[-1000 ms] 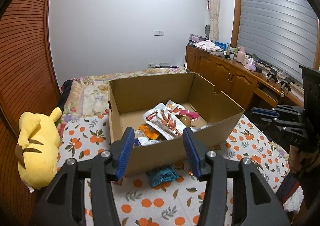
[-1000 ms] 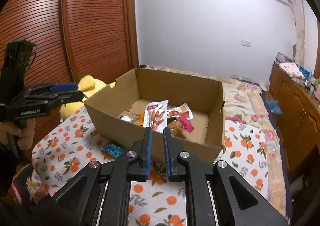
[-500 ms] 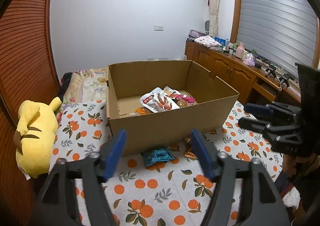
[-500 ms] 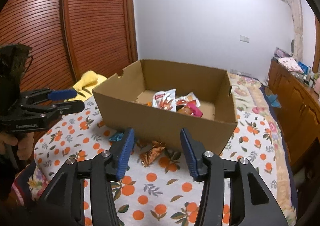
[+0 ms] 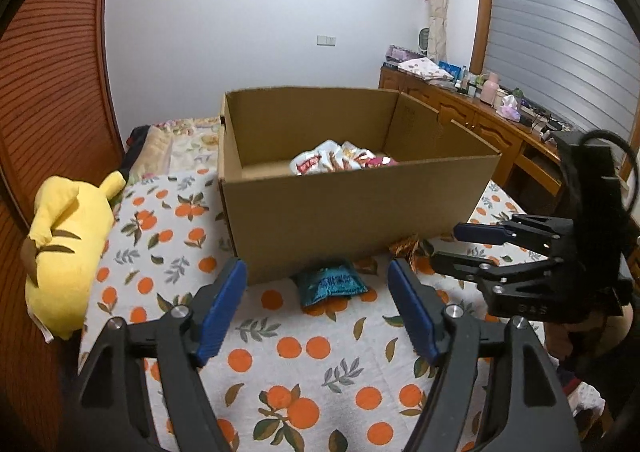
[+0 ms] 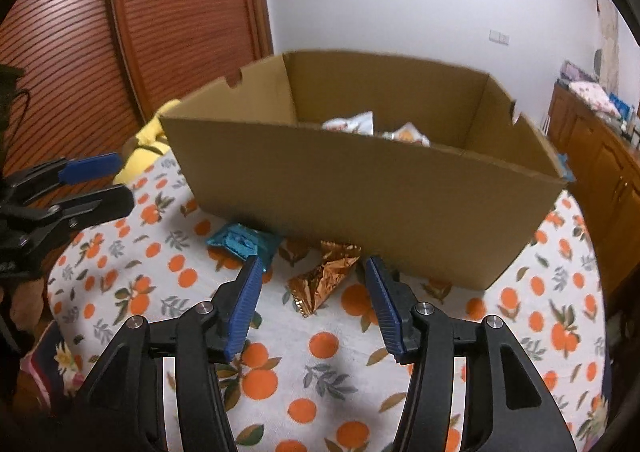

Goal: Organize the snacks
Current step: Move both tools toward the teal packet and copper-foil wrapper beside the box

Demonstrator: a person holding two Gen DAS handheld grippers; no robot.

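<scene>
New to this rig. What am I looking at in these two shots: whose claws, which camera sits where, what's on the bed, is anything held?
There is no robot here. A person holds a two-finger claw in each hand, and each claw has a fisheye camera looking forward along its fingers.

The left wrist view shows the left gripper up close, with the right one to its side. The right wrist view shows the right gripper. Both are open and hold nothing.

On the orange-print bedspread stands an open cardboard box with snack packets inside. Two snacks lie outside, by its near wall: a teal packet and a copper foil packet. A yellow plush toy lies at the bed's edge.
</scene>
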